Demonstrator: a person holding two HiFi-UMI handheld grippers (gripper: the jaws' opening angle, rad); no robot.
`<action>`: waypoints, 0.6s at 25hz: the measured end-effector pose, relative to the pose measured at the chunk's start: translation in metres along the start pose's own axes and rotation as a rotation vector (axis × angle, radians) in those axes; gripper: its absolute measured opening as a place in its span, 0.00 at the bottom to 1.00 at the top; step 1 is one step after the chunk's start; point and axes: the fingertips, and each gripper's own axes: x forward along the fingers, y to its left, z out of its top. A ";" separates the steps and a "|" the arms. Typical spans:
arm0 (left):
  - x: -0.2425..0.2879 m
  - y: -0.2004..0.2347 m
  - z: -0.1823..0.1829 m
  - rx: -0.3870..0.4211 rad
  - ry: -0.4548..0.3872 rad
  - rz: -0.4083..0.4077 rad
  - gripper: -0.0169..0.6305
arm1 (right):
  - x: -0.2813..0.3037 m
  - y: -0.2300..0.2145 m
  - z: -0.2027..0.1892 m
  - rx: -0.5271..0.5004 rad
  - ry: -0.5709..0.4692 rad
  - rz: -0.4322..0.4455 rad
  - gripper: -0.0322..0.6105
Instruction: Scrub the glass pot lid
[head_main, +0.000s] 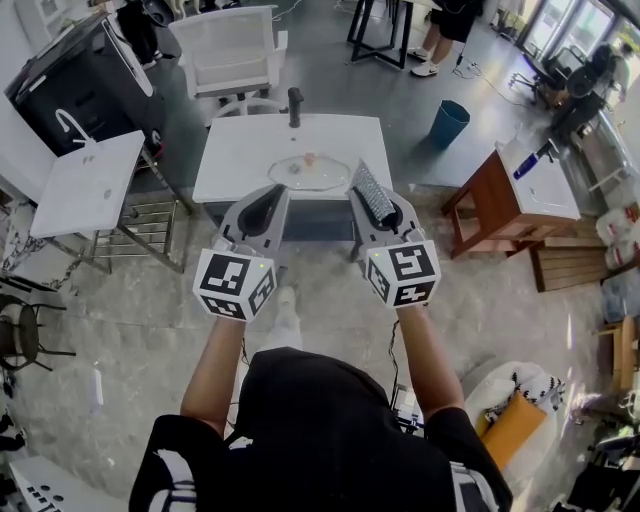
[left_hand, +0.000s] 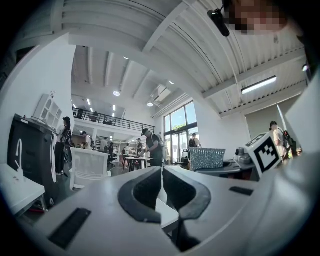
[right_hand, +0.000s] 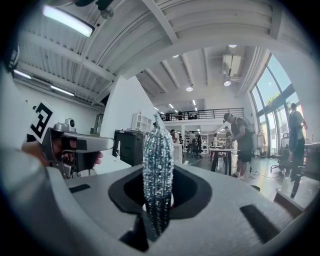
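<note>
Glass pot lid (head_main: 310, 172) lies flat on the far surface (head_main: 230, 160), awaiting the right tool (head_main: 366, 196) pinching a glittery scrubber (right_hand: 158, 160); left tool (head_main: 275, 196) pressed together, empty.

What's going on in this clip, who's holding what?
A person stands at a white table with a gripper in each hand. The right gripper is clamped on a glittery scrubbing pad, which stands upright between its jaws. The left gripper is shut with nothing in it. The glass pot lid lies flat on the table just ahead of both grippers. Neither touches it, so scrubbing has not begun.
</note>
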 end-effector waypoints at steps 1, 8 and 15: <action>0.005 0.005 -0.001 -0.002 0.001 0.000 0.05 | 0.006 -0.002 -0.001 0.000 0.001 0.002 0.16; 0.048 0.038 -0.010 -0.042 0.005 -0.012 0.05 | 0.056 -0.021 -0.007 -0.006 0.016 0.013 0.15; 0.099 0.073 -0.017 -0.060 0.018 -0.026 0.04 | 0.111 -0.049 -0.014 0.006 0.046 0.005 0.16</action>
